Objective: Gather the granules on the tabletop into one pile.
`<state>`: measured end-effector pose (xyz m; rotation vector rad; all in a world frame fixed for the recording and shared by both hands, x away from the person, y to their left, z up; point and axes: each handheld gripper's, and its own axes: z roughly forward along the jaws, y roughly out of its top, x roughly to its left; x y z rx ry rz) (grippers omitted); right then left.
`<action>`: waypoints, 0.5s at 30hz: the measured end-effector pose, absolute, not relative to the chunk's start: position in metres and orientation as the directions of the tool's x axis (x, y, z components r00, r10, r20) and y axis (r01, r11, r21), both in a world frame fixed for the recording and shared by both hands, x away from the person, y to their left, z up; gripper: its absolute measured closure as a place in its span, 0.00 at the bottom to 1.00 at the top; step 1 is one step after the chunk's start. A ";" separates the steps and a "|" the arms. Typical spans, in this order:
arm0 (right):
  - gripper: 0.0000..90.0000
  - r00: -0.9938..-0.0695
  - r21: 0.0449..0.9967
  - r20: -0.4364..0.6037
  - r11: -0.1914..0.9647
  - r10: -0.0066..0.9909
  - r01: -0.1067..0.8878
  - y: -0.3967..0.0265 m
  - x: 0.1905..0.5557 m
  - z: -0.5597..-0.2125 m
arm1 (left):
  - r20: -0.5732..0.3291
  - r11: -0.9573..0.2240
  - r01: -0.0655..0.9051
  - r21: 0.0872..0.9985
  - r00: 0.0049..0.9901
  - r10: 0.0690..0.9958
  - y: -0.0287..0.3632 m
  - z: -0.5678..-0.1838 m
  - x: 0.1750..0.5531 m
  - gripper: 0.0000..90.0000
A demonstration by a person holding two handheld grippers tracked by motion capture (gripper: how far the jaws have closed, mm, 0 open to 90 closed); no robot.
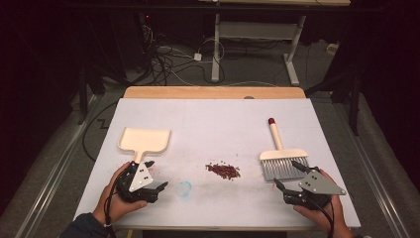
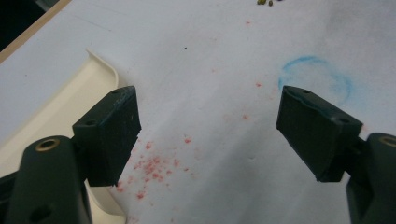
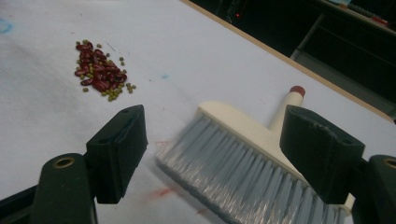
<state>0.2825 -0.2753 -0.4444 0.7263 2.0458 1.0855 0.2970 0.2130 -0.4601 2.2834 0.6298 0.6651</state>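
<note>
Right gripper view alone shows green beans point(image 3: 112, 95) among red.

The left gripper point(image 1: 154, 175) and the right gripper point(image 1: 287, 175) are both black, each with a grey three-cornered plate on top that has small dark screw holes. Their jaws are thick black blocks with brass-coloured rings. The person wears a dark sleeve point(image 1: 81, 227). A black cable point(image 1: 328, 213) trails from the right gripper.

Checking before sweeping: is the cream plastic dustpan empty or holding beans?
Empty: the cream plastic dustpan shows a bare tray; the red beans lie piled on the white table.
</note>
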 end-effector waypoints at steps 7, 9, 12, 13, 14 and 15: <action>0.27 -0.581 0.859 -0.328 0.491 0.745 0.144 -0.276 0.279 -0.441 | 0.284 -0.658 0.245 0.712 0.757 0.588 0.213 -0.460 0.297 0.23; 0.27 -0.581 0.860 -0.331 0.491 0.743 0.139 -0.275 0.278 -0.441 | 0.283 -0.657 0.246 0.712 0.756 0.590 0.213 -0.460 0.298 0.23; 0.26 -0.584 0.860 -0.328 0.491 0.743 0.140 -0.276 0.279 -0.441 | 0.285 -0.661 0.245 0.709 0.758 0.586 0.212 -0.460 0.299 0.23; 0.27 -0.582 0.859 -0.331 0.493 0.743 0.141 -0.276 0.279 -0.441 | 0.287 -0.663 0.244 0.707 0.759 0.585 0.211 -0.460 0.299 0.23; 0.27 -0.580 0.857 -0.332 0.494 0.743 0.143 -0.276 0.279 -0.442 | 0.287 -0.664 0.243 0.707 0.759 0.584 0.211 -0.460 0.299 0.23; 0.26 -0.581 0.856 -0.333 0.496 0.743 0.144 -0.276 0.279 -0.442 | 0.286 -0.664 0.244 0.707 0.760 0.584 0.210 -0.460 0.299 0.23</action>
